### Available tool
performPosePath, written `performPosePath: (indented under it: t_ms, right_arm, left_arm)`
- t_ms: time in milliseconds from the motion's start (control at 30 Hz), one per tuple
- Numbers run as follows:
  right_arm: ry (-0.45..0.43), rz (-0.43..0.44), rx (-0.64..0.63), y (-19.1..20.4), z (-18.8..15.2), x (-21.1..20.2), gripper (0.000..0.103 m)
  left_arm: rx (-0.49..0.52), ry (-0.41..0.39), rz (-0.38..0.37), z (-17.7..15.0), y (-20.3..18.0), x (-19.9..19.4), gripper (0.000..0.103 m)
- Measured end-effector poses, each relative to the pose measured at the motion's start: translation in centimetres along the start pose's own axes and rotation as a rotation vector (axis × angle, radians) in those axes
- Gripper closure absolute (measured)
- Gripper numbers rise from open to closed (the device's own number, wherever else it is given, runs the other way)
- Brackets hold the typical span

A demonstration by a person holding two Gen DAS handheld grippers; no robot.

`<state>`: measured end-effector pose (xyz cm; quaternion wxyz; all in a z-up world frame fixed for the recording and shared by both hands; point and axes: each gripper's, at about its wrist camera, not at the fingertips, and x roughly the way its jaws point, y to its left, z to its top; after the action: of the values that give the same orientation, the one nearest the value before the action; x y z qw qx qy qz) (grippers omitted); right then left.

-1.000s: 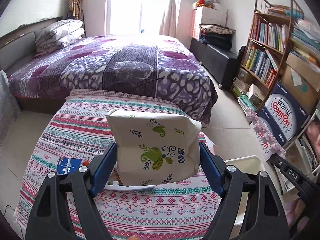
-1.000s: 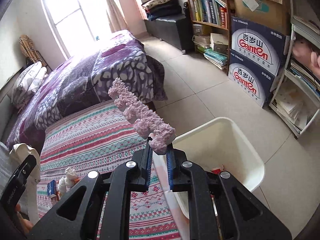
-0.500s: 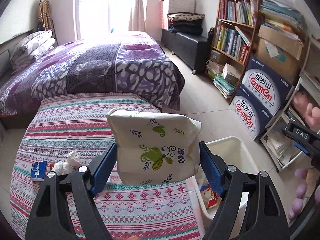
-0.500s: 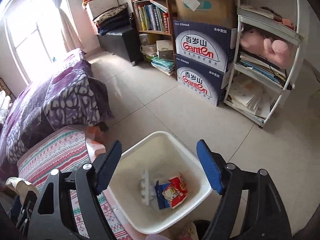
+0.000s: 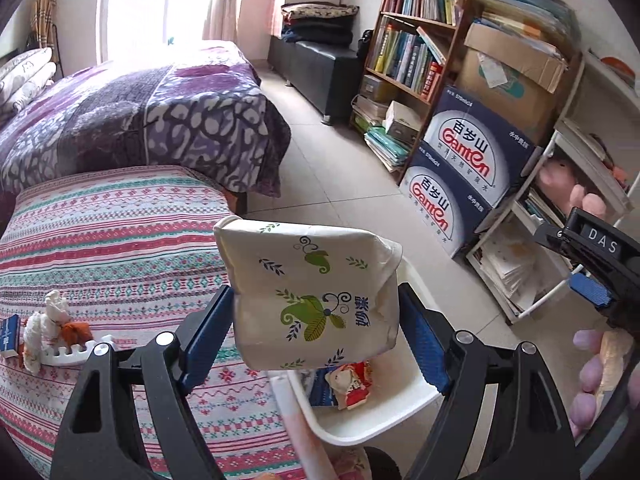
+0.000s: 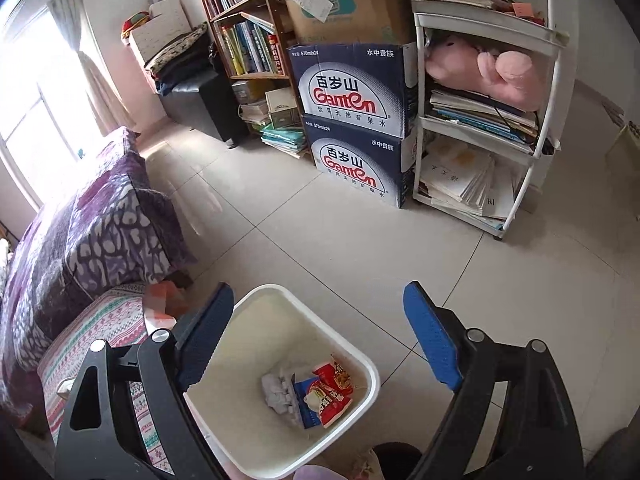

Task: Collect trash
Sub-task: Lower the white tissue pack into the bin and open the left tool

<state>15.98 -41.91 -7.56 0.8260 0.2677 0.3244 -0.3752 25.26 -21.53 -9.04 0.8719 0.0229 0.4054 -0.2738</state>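
Left gripper (image 5: 316,320), low centre of frame, clamped on a tissue pack (image 5: 312,296) printed with green leaves, held above the near rim of the white bin (image 5: 360,432). Right gripper (image 6: 316,340), jaws spread wide and empty, over the bin (image 6: 360,360) at bottom centre. Inside: snack wrapper (image 6: 328,392) and pale crumpled piece (image 6: 280,396). On the striped cloth (image 5: 120,240), lower left: tissue wad (image 5: 40,328), white comb-like strip (image 5: 68,354).
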Motion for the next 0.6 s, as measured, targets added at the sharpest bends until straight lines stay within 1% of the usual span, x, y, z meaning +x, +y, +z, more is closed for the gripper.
performPosePath:
  t_ms: [133, 167, 200, 267, 300, 433, 500, 600]
  right_arm:
    - [0.003, -0.004, 0.014, -0.6, 0.2, 0.2, 0.020]
    - [0.002, -0.003, 0.019, -0.7, 0.3, 0.1, 0.020]
    - [0.001, -0.001, 0.026, -0.8, 0.3, 0.1, 0.020]
    - [-0.006, 0.003, 0.040, -1.0, 0.4, -0.1, 0.018]
    - [-0.010, 0.003, 0.043, -0.9, 0.3, -0.2, 0.016]
    - [-0.027, 0.005, 0.032, -0.1, -0.1, -0.6, 0.015]
    - [-0.035, 0.000, 0.013, 0.7, -0.5, -0.8, 0.011]
    - [-0.050, -0.004, -0.015, 2.2, -1.3, -1.0, 0.008]
  left_arm:
    - [-0.004, 0.026, -0.075, 0.1, -1.2, 0.8, 0.021]
    - [-0.004, 0.032, -0.091, 0.0, -1.4, 0.8, 0.017]
    - [-0.004, 0.034, -0.101, 0.0, -1.5, 0.8, 0.015]
    - [0.004, 0.031, -0.110, -0.1, -1.5, 0.5, 0.014]
    - [0.008, 0.030, -0.107, -0.1, -1.5, 0.3, 0.013]
    - [0.000, 0.016, -0.063, 0.1, -0.4, -0.5, 0.013]
    - [0.001, -0.002, -0.020, 0.1, 0.6, -1.1, 0.012]
    - [0.003, -0.016, 0.058, 0.0, 2.3, -1.8, 0.012]
